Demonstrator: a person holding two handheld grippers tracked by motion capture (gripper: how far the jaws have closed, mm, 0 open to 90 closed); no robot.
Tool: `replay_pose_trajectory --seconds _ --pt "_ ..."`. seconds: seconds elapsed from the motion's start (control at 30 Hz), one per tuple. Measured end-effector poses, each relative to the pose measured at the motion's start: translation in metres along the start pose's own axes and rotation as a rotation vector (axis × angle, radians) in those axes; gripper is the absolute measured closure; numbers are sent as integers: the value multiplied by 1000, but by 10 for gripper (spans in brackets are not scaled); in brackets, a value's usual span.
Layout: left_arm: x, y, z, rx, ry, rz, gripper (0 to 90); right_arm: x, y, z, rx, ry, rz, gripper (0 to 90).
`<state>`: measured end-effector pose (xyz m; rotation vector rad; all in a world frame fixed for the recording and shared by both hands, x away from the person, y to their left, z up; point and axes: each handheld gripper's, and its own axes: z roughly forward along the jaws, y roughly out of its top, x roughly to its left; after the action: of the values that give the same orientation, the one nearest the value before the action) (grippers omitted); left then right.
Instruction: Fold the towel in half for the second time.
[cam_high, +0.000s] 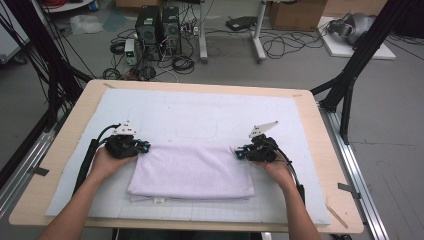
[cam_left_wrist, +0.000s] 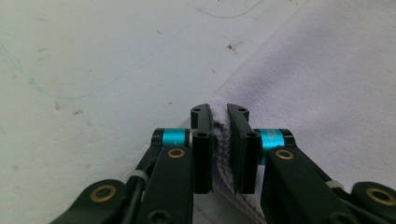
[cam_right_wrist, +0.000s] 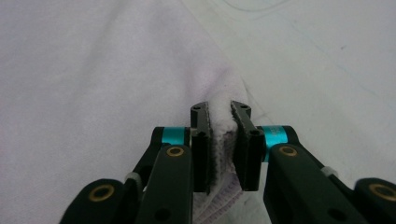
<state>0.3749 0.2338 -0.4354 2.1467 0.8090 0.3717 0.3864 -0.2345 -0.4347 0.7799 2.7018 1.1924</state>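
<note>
The folded lavender towel (cam_high: 192, 172) lies mid-frame on the white mat (cam_high: 165, 110) covering the surface. Both far corners are pinched: the left gripper (cam_high: 142, 146) and right gripper (cam_high: 240, 152) each have their fingers clamped on cloth. This looks like the grasp before another fold; next likely calls for lifting both corners evenly toward the near edge.

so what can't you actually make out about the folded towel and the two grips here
- Folded pale lilac terry towel: the number of layers, too small in the high view.
- Its small white tag: the print is too small.
- Left gripper: its pads hide the pinched corner.
- Right gripper: the same; the towel's underside is hidden.
</note>
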Motion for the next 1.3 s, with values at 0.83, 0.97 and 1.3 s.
replay_pose_trajectory --seconds 0.83,0.97,1.3 --pt "52 80 10 -67 237 -62 591 -57 71 -25 -134 -218 84 620" --pt "44 69 4 -89 185 -76 575 -49 60 -22 -122 -187 84 598" --pt "13 38 -8 -113 122 -41 549 -15 18 -22 -78 -125 64 588"
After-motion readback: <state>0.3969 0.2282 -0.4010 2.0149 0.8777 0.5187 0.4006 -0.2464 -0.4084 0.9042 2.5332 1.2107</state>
